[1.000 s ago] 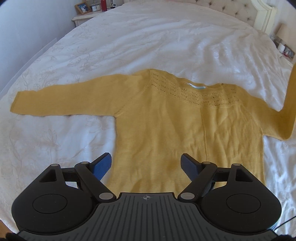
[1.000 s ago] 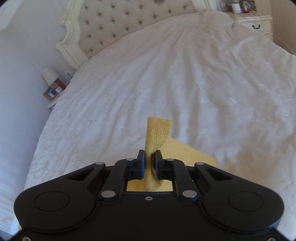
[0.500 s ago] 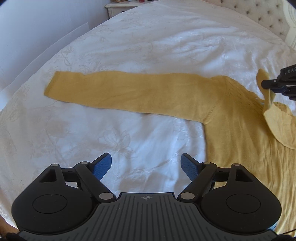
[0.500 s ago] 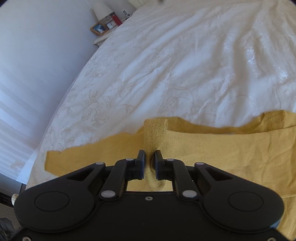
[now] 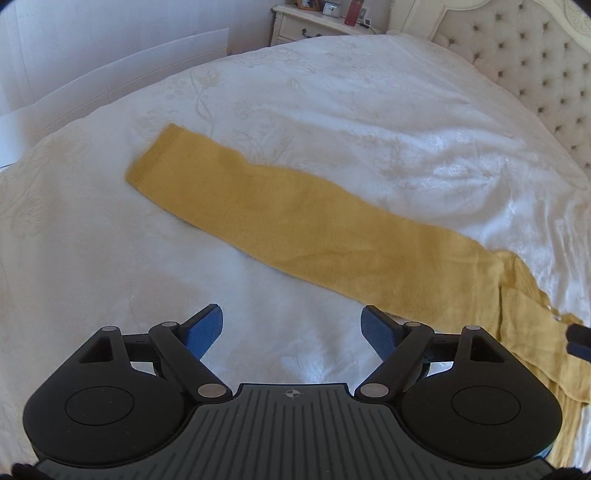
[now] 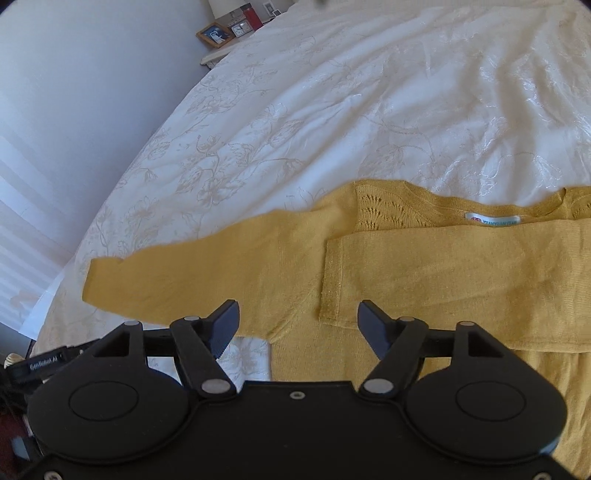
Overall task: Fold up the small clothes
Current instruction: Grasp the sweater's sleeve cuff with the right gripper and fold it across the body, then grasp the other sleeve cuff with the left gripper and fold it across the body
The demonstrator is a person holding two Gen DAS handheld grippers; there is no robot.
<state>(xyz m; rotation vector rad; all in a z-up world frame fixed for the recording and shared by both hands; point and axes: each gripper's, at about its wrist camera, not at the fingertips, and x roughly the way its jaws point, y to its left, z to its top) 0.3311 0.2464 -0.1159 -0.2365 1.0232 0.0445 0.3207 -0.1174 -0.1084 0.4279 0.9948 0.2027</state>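
- A white bedspread [image 6: 369, 92] with a faint flower pattern covers the bed.
- Cream tufted headboard [image 5: 532, 62] stands behind.
- A nightstand [image 5: 299, 27] stands against a pale wall [image 6: 74, 92].
- Soft daylight.

Sweater [image 6: 424, 295] lies flat on bedspread [image 6: 369, 110]. One sleeve [image 6: 443, 273] folded across chest, cuff just below neckline label [image 6: 493, 219]. Other sleeve [image 5: 295, 221] stretched straight out over bedspread, cuff toward bed edge. Left gripper [image 5: 291, 328] above bare bedspread, just before that sleeve. Right gripper [image 6: 298, 325] above sweater body, folded cuff just beyond it. Nightstand [image 5: 314, 27] behind bed; headboard [image 5: 535, 62] at far right in left view.
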